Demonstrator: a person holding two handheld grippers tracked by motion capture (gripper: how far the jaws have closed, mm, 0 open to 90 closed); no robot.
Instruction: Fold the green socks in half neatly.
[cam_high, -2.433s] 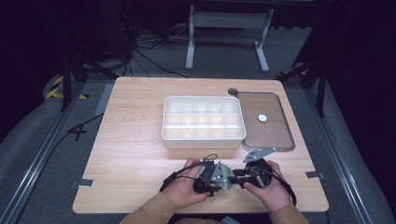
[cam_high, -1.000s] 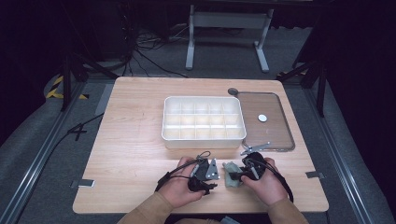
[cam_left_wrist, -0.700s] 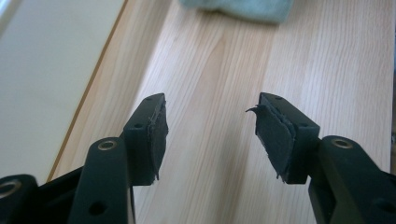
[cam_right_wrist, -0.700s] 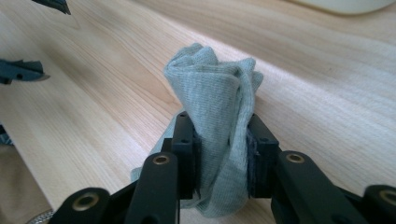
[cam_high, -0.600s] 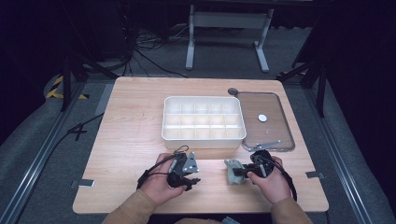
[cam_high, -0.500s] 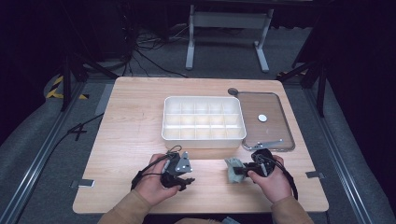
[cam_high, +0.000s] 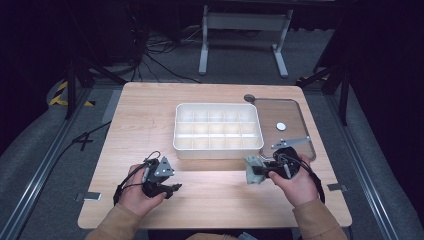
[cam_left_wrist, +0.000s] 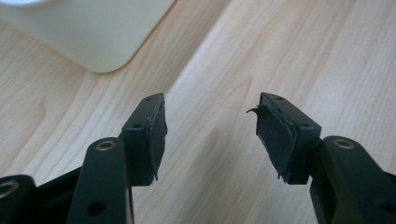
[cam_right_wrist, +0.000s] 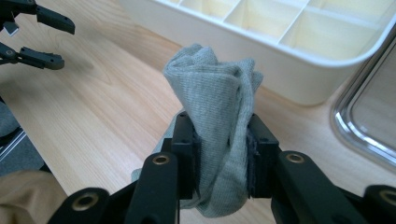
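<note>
Evidently the bunched grey knitted cloth (cam_right_wrist: 219, 116) is pinched upright by the right tool (cam_right_wrist: 223, 154) — ready for the white compartmented plastic tray (cam_right_wrist: 299, 56); the left tool (cam_left_wrist: 210, 135) is spread, empty.

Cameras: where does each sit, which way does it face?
High view: above the person's side, facing forward and down on the table; forearms, both hands show.
Left gripper view: on the left hand-held gripper, along its open jaws to bare wood.
Right gripper view: on the right hand-held gripper, jaws clamping a grey cloth.
All share the white compartment tray.
</note>
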